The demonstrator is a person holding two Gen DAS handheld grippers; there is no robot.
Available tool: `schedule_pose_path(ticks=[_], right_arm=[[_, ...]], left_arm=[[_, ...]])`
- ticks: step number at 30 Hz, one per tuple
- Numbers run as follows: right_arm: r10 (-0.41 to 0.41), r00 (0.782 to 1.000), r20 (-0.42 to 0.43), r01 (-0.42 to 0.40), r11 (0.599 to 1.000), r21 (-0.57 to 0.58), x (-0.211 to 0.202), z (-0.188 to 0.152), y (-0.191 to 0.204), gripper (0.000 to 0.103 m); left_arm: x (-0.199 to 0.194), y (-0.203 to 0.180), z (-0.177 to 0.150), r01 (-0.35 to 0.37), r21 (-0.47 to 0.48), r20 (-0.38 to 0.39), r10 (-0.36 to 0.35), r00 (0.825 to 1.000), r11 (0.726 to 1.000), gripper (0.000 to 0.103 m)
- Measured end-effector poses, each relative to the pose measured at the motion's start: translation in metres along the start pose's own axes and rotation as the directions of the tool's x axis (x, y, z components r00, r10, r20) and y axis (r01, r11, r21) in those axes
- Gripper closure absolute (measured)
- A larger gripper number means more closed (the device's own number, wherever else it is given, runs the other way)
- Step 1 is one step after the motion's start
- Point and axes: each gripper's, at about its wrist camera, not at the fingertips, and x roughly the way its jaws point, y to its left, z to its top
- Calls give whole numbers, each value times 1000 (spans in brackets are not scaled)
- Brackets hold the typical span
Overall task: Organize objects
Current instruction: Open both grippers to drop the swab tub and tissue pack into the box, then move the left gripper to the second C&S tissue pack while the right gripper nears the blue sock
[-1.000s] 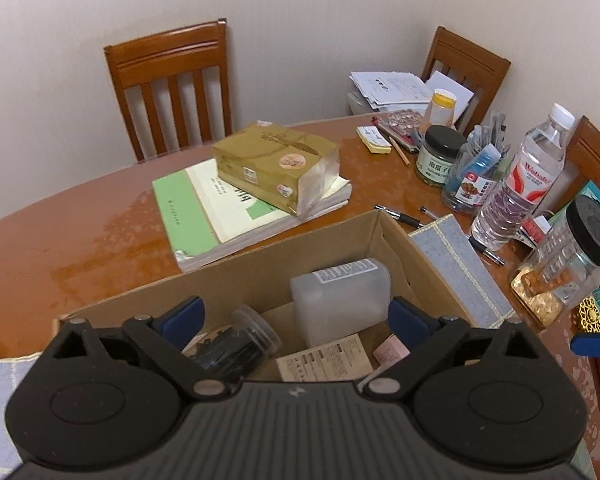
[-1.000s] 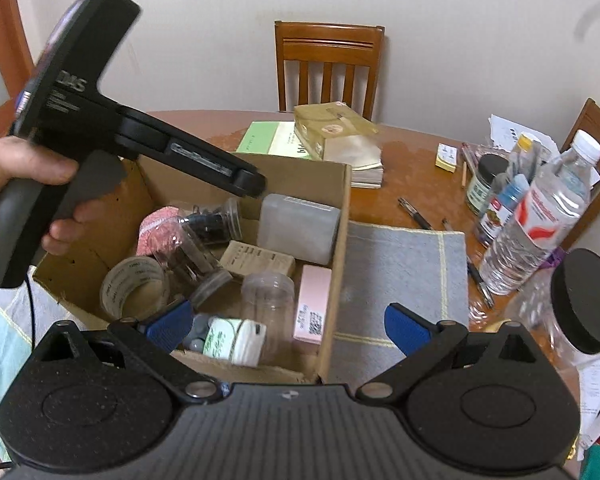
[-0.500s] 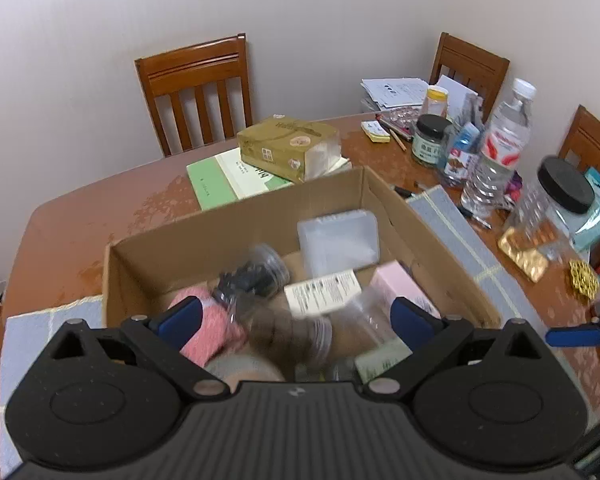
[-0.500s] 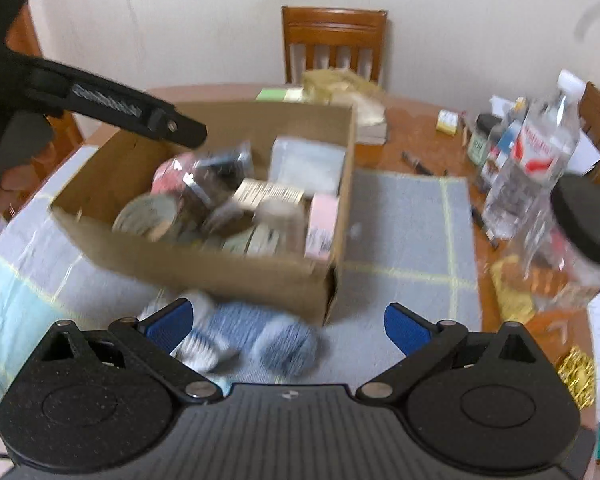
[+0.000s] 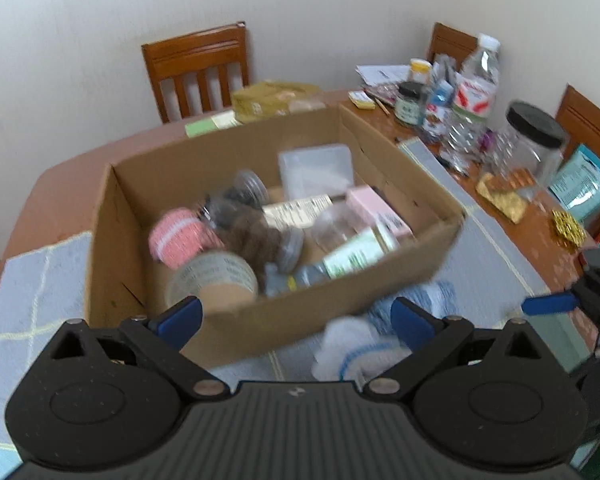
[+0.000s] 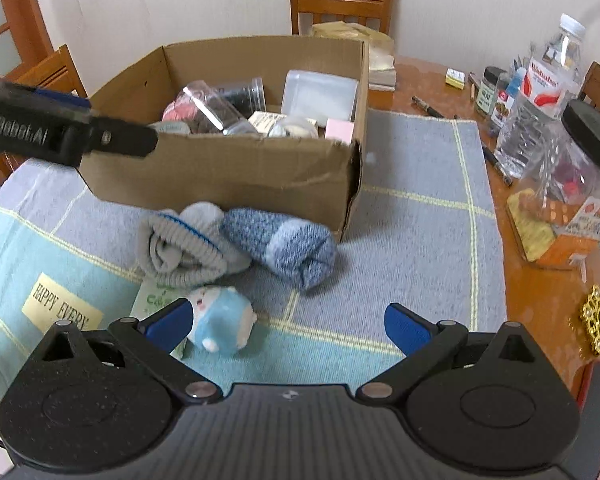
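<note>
Two rolled socks, grey-white sock roll and blue sock roll, touching each other at frame centre of the right wrist view, just in front of the cardboard box on the checked cloth over the table. Judged soft, light and compressible, not fragile; best pinched across the thick middle of each roll, not at a loose cuff. Grey-white roll ribbed, edged with a thin blue stripe; blue roll mottled, paler band at one end. Small pale-blue plush toy below them, lower centre, likewise judged soft and light. Box filled with jars, a tape roll and small cartons, judged heavier and stiff-walled. Right gripper with jaws spread wide, holding nothing. Left gripper likewise with jaws spread, empty, above the box's near wall; that view blurred.
</note>
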Motion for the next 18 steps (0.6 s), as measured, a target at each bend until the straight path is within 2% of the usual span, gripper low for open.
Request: schedule_pose_path(ticks=[11,18], right_arm=[[-52,998,-40,54,998,31,2,-24,-13,0],[-75,996,-56,79,994,75,3,-32,-23,0]], left_arm=[[26,-20,-63,43,-30,-114,-47,992,999,3],[42,-28,-82,76,-68,-149,-85,985,995,3]])
